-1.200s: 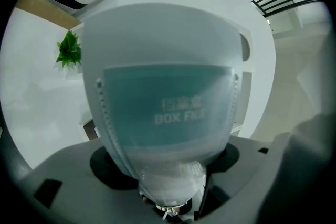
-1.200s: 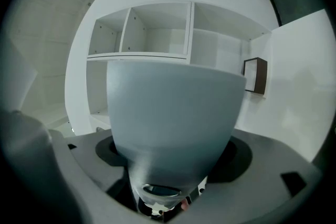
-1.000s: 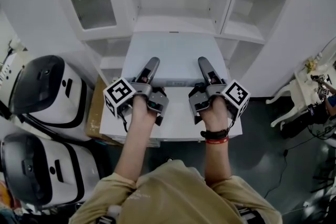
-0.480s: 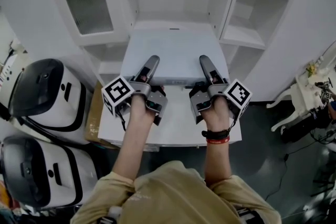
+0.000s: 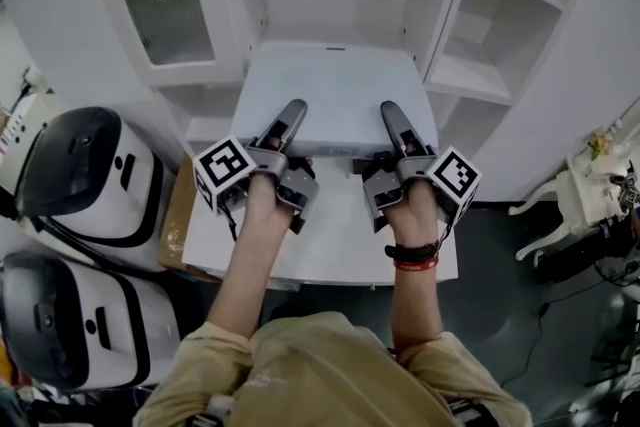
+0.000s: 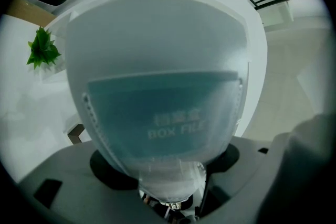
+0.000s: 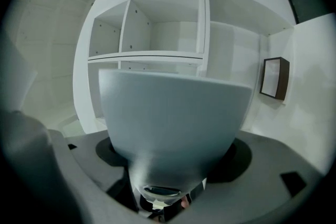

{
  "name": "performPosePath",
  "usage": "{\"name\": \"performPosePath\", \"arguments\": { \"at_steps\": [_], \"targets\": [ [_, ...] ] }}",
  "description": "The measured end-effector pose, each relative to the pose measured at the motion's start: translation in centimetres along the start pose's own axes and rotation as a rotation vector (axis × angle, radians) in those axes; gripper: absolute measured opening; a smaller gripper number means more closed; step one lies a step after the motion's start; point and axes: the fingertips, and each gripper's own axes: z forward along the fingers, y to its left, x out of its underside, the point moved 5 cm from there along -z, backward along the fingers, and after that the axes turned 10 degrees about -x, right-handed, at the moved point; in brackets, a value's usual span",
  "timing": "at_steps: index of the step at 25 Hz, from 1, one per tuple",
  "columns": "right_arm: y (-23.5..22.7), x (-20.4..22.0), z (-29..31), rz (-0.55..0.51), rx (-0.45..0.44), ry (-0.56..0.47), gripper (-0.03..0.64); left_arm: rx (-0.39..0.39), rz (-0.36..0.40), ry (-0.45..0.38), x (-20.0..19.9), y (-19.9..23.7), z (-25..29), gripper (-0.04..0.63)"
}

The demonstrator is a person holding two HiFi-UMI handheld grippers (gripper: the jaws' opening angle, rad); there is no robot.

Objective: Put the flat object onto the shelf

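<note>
The flat object is a white box file [image 5: 335,95], held level over a white table [image 5: 330,240] in the head view. My left gripper [image 5: 290,115] and right gripper [image 5: 392,120] each clamp its near edge, one jaw lying on top of it. Its far edge reaches the middle compartment of the white shelf [image 5: 335,15]. In the left gripper view the box file [image 6: 168,107] fills the frame between the jaws, with a bluish label panel. The right gripper view has the box file [image 7: 173,118] between the jaws and the shelf [image 7: 152,34] beyond it.
Two white and black helmet-shaped machines [image 5: 80,165] [image 5: 70,325] stand at the left, with a cardboard piece [image 5: 180,215] beside the table. A glass cabinet door [image 5: 165,5] flanks the shelf's left. White ornate furniture [image 5: 590,185] is at the right. A green plant [image 6: 42,50] shows in the left gripper view.
Both grippers have carried the box file a little farther toward the shelf and slightly up. The grips look the same.
</note>
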Motion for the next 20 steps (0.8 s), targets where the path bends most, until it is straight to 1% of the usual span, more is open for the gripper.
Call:
{"name": "performPosePath", "arguments": {
  "at_steps": [2,5,7,12,20],
  "targets": [
    [-0.2,0.0,0.5,-0.018,0.009,0.002,0.385,-0.005,0.009,-0.003,-0.3,0.1,0.3,0.337],
    [-0.6,0.0,1.1,-0.021,0.012,0.000,0.385,0.009,-0.012,-0.012,-0.6,-0.2,1.0,0.337],
    [-1.0,0.0,1.3,-0.019,0.014,-0.006,0.385,0.003,-0.007,-0.013,-0.9,0.2,1.4,0.337],
    [-1.8,-0.2,2.3,-0.029,0.024,-0.025,0.385,-0.008,-0.006,0.007,-1.8,1.1,2.6,0.337],
    [-2.9,-0.7,4.8,-0.023,0.022,-0.049,0.385,-0.008,-0.007,0.013,-3.5,1.7,4.6,0.339]
  ]
}}
